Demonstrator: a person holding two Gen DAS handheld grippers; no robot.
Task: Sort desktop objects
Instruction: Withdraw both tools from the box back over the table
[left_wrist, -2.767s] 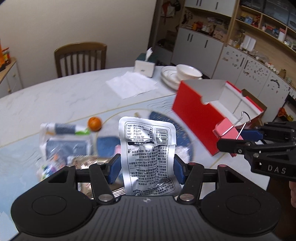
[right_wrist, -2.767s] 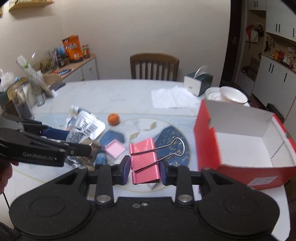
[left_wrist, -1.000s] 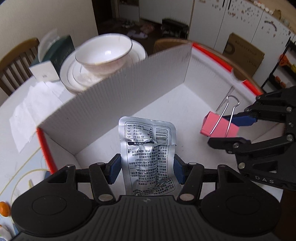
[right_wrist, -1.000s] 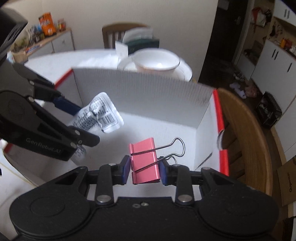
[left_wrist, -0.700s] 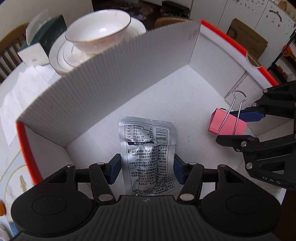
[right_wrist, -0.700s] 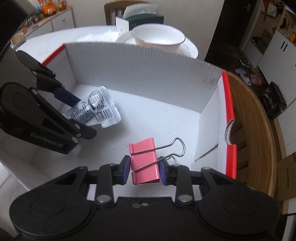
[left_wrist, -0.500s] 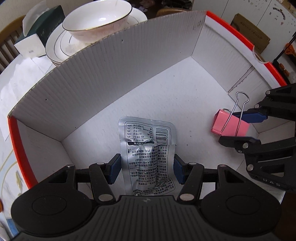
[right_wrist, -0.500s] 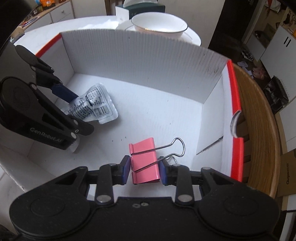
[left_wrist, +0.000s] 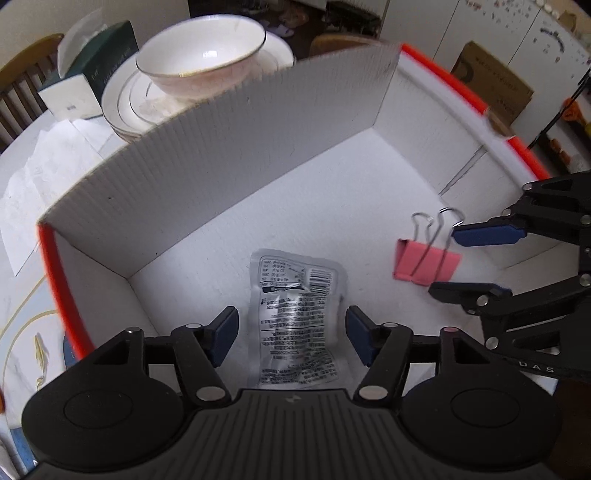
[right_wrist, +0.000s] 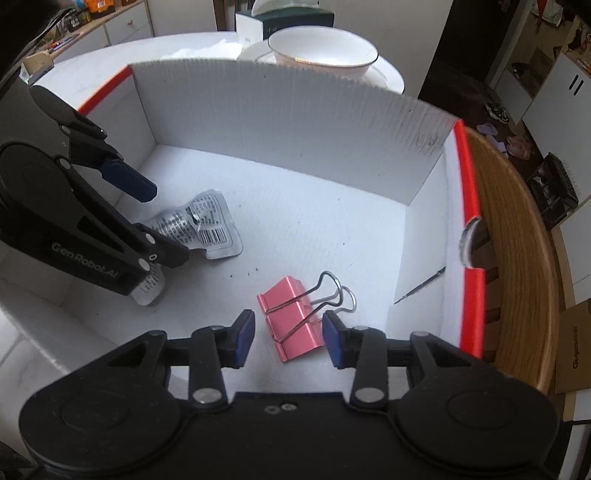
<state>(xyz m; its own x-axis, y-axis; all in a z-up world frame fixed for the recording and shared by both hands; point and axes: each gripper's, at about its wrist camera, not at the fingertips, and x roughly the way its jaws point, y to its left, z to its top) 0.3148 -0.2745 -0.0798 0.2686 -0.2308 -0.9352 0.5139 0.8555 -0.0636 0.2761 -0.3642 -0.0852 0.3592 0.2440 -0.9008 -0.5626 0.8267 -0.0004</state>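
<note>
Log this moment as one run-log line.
left gripper: open, over packet | right gripper: open, over clip | packet, clip: on box floor | next: likely withdraw

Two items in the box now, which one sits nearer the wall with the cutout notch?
The pink binder clip, lying between the open right gripper fingers. The silver foil packet lies across the box floor, by the left gripper.
</note>
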